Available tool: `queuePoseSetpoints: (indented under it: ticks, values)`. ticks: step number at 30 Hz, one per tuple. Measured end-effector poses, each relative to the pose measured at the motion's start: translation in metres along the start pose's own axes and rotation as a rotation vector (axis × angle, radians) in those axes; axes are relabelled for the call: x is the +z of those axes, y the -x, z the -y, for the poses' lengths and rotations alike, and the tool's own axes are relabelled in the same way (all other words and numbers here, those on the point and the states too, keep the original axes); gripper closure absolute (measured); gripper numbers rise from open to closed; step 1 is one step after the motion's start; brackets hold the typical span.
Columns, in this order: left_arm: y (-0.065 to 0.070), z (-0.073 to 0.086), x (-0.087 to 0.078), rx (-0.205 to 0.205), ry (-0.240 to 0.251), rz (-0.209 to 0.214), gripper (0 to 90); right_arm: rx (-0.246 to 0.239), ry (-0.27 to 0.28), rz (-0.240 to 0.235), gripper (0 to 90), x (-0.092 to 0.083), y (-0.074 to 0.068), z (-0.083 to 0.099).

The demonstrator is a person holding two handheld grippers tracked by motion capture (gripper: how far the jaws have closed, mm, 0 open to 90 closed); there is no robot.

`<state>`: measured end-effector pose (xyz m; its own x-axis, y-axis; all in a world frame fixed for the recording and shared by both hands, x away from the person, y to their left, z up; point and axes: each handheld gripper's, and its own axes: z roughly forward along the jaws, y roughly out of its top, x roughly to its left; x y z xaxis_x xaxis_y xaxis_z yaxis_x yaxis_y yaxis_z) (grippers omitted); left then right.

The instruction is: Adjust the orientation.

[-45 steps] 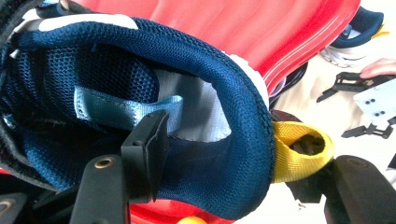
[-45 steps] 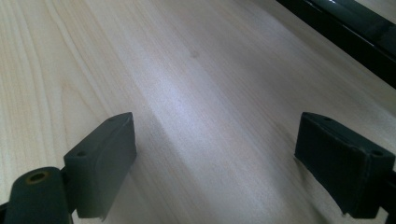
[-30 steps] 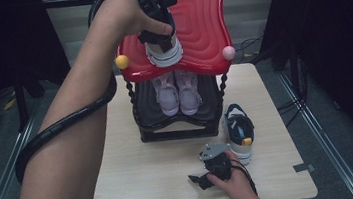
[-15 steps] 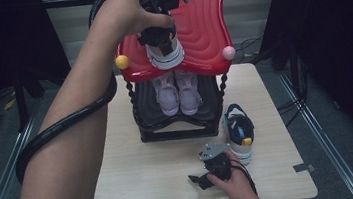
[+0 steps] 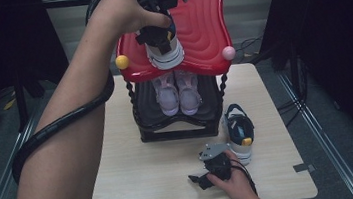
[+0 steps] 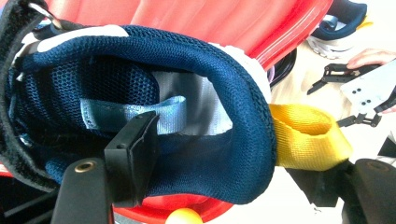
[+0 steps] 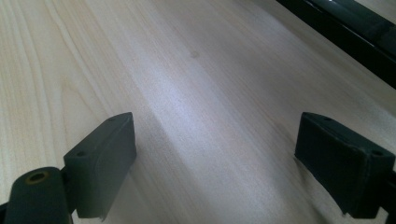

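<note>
A navy and white shoe [image 5: 164, 53] sits on the red top [image 5: 201, 21] of a shoe rack, heel toward me. My left gripper [image 5: 160, 38] straddles its heel. In the left gripper view one jaw is inside the shoe [image 6: 187, 60] and the other is outside, under the yellow pull tab [image 6: 306, 137]. The jaws have just been opening a little, and the pads look slightly off the heel wall. My right gripper [image 5: 199, 182] rests low over the wooden table [image 5: 138, 174] near its front edge. It [image 7: 215, 158] is open with nothing between its pads.
The matching navy shoe [image 5: 239, 131] stands on the table beside the right hand. A pair of pink shoes [image 5: 177, 89] fills the rack's lower black shelf. A yellow ball [image 5: 122, 62] and a pink ball [image 5: 228, 53] cap the rack's front corners.
</note>
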<state>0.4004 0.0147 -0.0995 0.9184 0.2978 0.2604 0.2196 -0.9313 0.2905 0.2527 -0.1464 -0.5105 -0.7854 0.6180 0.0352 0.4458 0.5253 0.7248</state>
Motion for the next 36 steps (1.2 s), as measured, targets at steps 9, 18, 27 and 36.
queuePoseSetpoints:
  ticks: [9, 18, 27, 36]
  values:
    - [0.002, -0.001, 0.004, 0.011, -0.008, 0.011, 29.9, 0.001, -0.001, 0.000, 11.9, 0.000, 0.000, 0.000]
    - [0.004, -0.001, 0.008, 0.015, -0.006, 0.008, 28.9, 0.002, -0.001, 0.001, 11.9, 0.000, 0.000, 0.000]
    - [0.003, 0.003, -0.006, 0.035, 0.033, 0.008, 19.9, 0.002, -0.001, 0.001, 11.9, 0.000, 0.000, 0.000]
    - [0.004, 0.010, -0.015, 0.025, 0.053, 0.026, 19.7, 0.002, 0.000, 0.001, 11.9, 0.000, 0.000, 0.000]
